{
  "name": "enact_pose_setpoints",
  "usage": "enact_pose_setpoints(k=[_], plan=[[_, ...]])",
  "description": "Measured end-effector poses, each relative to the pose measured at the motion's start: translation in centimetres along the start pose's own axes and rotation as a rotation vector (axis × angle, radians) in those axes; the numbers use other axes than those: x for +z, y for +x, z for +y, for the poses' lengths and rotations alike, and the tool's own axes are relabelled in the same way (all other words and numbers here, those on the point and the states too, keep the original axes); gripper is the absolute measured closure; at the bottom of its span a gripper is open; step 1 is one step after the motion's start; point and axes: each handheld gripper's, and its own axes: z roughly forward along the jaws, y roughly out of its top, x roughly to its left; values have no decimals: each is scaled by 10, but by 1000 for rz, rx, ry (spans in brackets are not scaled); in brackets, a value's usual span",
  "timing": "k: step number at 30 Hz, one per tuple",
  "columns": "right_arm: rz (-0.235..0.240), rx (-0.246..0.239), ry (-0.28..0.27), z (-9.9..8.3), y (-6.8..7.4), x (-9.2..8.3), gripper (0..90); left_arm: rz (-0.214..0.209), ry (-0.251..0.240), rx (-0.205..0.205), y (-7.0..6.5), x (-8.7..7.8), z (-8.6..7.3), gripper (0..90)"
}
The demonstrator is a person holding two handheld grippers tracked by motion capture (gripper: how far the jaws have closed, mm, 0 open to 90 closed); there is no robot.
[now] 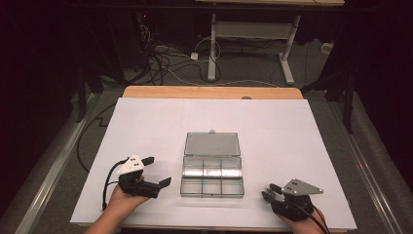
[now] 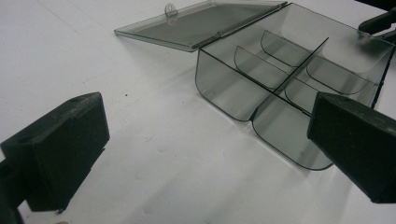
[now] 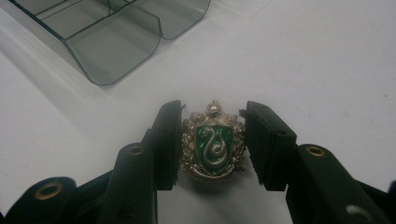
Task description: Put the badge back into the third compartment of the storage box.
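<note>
The left claw (image 2: 205,154) is held wide open, nothing between its black jaws. Beyond them, a clear box (image 2: 289,84) with its lid (image 2: 196,23) laid flat open is seen on the white tabletop (image 2: 93,46).

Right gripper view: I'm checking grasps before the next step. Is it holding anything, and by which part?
The right gripper holds a green crest badge, its pads pressing the left and right edges.
</note>
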Motion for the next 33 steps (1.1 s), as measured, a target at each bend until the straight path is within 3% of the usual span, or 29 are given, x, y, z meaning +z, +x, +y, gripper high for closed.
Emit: enact_pose_setpoints(k=[33], plan=[[32,-11,-80,21,10,-2,591,-4,0,0,0,0,0,0]])
